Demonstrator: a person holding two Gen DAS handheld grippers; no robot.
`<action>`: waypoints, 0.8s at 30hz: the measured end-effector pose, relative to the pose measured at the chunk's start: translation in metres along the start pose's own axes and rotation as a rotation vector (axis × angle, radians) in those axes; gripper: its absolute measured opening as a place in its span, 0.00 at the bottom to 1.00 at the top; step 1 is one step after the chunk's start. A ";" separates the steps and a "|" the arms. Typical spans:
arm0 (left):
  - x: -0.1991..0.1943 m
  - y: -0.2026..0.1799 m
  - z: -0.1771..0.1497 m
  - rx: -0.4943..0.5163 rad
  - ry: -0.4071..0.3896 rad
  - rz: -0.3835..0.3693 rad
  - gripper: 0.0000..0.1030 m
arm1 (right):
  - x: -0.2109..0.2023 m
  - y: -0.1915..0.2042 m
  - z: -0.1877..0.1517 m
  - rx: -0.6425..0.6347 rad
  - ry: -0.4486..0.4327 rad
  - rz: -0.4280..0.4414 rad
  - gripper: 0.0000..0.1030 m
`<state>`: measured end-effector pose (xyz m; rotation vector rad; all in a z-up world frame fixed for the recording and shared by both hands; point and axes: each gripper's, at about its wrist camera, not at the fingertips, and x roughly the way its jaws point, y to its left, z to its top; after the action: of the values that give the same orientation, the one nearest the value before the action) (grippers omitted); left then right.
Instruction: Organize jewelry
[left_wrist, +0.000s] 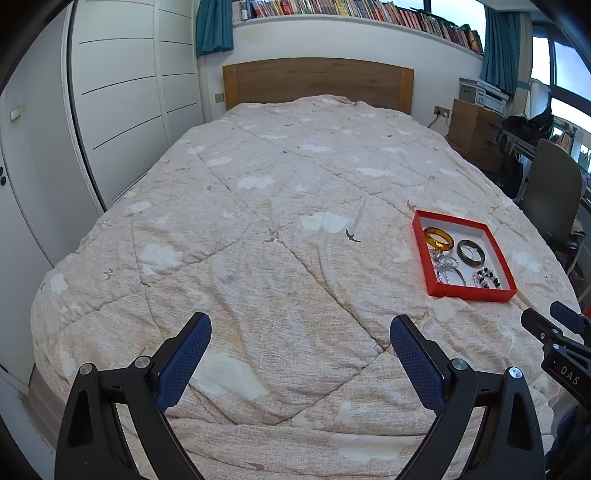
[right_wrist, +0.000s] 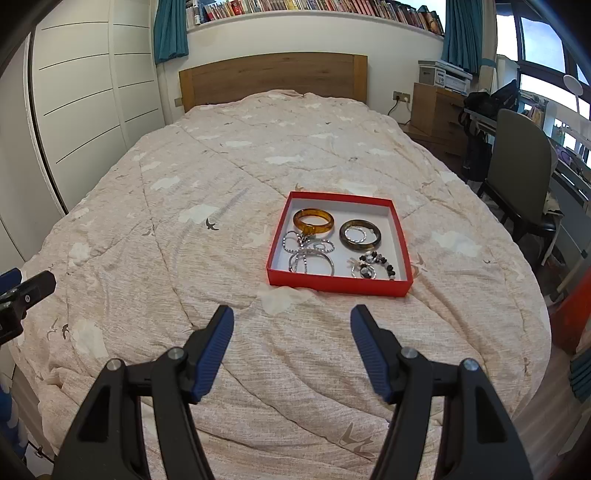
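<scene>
A red tray (right_wrist: 338, 285) with a white floor lies on the bed. It holds an amber bangle (right_wrist: 313, 220), a dark bangle (right_wrist: 360, 233), silver chains and rings (right_wrist: 308, 254) and a black-and-white bead bracelet (right_wrist: 375, 263). My right gripper (right_wrist: 291, 325) is open and empty, just short of the tray's near wall. My left gripper (left_wrist: 300, 334) is open and empty over bare quilt, left of the tray (left_wrist: 471, 293). The amber bangle (left_wrist: 437, 238) and dark bangle (left_wrist: 471, 253) also show in the left wrist view.
The bed carries a beige quilt (right_wrist: 184, 229) with cloud and bird prints. A wooden headboard (right_wrist: 273, 75) stands at the far end, white wardrobes (right_wrist: 85, 96) on the left, a chair (right_wrist: 524, 173) and a nightstand (right_wrist: 437, 110) on the right.
</scene>
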<state>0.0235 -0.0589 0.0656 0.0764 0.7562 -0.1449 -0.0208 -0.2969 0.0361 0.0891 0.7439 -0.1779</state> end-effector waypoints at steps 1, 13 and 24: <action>0.001 0.000 0.000 0.001 0.001 -0.003 0.94 | 0.001 -0.001 0.000 0.001 0.000 -0.001 0.62; 0.012 0.006 -0.008 0.005 0.019 0.017 0.99 | 0.012 -0.010 -0.005 0.016 0.019 -0.006 0.62; 0.014 0.005 -0.008 0.004 0.012 0.016 0.99 | 0.019 -0.015 -0.009 0.028 0.034 -0.005 0.62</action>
<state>0.0288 -0.0548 0.0499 0.0868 0.7668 -0.1310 -0.0158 -0.3125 0.0169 0.1170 0.7761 -0.1924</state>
